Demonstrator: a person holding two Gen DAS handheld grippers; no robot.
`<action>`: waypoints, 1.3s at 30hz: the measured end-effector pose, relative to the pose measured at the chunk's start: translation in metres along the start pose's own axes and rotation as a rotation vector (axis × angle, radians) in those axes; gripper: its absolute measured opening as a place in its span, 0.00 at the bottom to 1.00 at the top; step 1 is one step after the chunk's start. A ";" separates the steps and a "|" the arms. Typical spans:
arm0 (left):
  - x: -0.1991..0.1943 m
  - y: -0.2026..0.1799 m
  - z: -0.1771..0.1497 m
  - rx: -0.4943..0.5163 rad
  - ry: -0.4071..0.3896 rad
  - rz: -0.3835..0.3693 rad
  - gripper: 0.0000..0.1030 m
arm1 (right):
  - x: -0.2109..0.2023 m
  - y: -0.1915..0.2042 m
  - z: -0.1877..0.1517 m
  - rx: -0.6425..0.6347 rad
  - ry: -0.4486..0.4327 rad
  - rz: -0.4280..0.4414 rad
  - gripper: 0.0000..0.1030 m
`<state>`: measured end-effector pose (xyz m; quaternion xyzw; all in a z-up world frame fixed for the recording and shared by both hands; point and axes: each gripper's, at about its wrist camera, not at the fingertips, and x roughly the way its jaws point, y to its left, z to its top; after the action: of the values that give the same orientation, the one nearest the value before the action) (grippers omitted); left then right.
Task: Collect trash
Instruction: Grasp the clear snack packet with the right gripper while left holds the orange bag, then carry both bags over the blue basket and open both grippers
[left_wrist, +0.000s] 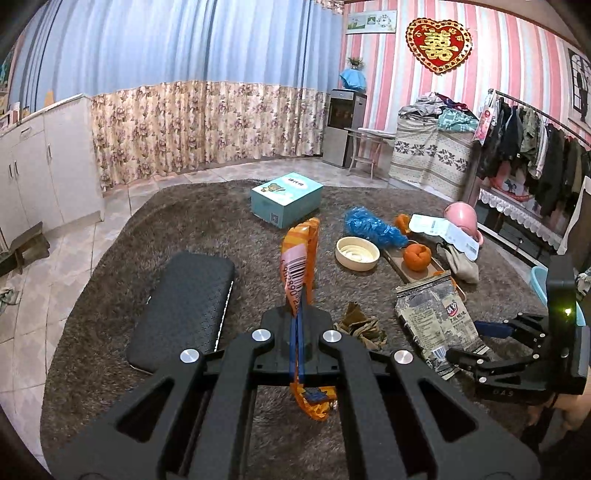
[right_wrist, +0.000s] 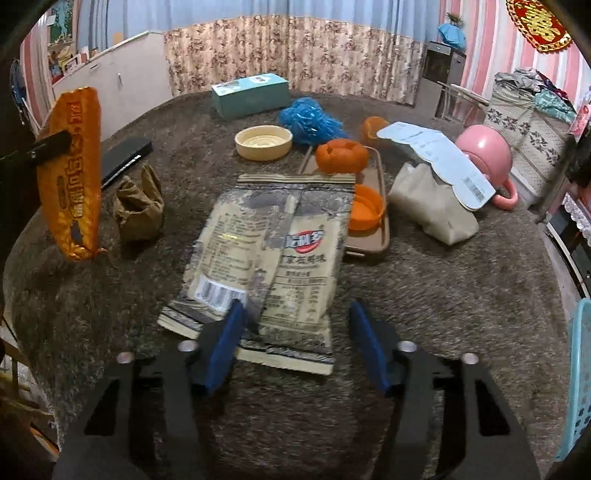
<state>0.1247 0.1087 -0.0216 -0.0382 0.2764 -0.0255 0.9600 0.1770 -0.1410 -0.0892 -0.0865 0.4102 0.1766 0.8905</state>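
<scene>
Two tongs | left tongs pinching orange wrapper aloft | right tongs spread over beige bag

Litter spread across a rug-covered worktop

A snack bag lies nearest; behind it a tray holds peel; a bowl sits left of the tray, a box beyond

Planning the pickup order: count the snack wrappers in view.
2: an orange wrapper clamped in the left gripper, and a beige wrapper flat on the rug between the right gripper fingers.
</scene>
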 end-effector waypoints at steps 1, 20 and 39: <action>0.000 0.000 0.000 0.000 0.000 0.000 0.00 | 0.000 0.000 0.000 0.000 -0.003 0.000 0.42; -0.009 -0.076 0.042 0.069 -0.079 -0.101 0.00 | -0.080 -0.094 -0.013 0.203 -0.221 -0.037 0.11; 0.014 -0.243 0.057 0.201 -0.096 -0.339 0.00 | -0.163 -0.260 -0.092 0.558 -0.351 -0.391 0.11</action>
<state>0.1602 -0.1311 0.0401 0.0107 0.2158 -0.2124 0.9530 0.1149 -0.4484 -0.0231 0.1143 0.2594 -0.1028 0.9535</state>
